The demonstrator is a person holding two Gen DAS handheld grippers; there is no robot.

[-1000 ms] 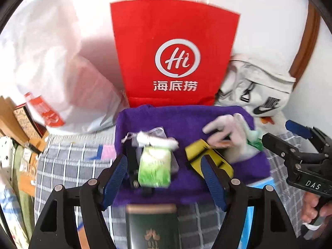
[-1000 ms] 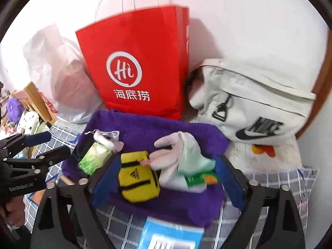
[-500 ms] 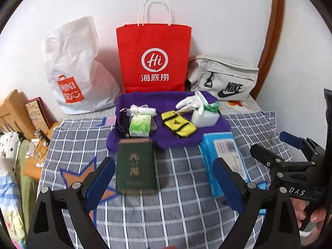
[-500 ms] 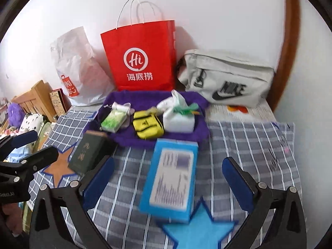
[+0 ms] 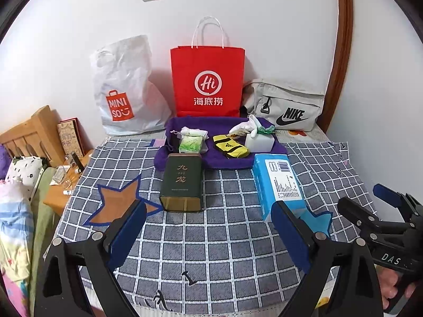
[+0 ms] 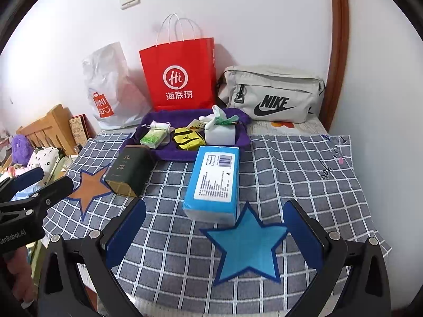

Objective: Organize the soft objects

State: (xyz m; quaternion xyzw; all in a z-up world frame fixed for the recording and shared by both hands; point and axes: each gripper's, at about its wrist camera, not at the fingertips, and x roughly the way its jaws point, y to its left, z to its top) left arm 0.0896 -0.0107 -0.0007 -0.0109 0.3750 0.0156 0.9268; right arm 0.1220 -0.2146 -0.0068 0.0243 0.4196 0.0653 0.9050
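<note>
Grippers both stand wide apart with nothing between the blue pads: the left gripper (image 5: 208, 235) hangs over bare checked cloth (image 5: 227, 243), the right gripper (image 6: 215, 232) over a blue star patch (image 6: 247, 245).

Soft things sit at the far end on a purple towel (image 5: 230, 125): a green packet (image 5: 191, 144) on the left, a yellow pouch (image 5: 230, 146) in the middle, a white tissue pack (image 5: 259, 142) on the right. Nearer lie 2 boxy things, a dark green tin (image 5: 182, 182) and a blue pack (image 6: 214, 182), each with its long axis running near to far.

Judging by this layout, the tin lies straight ahead of the left gripper and the blue pack ahead of the right, so each hand seems nearer its own item. Any reach for the towel has to pass over these 2.
</note>
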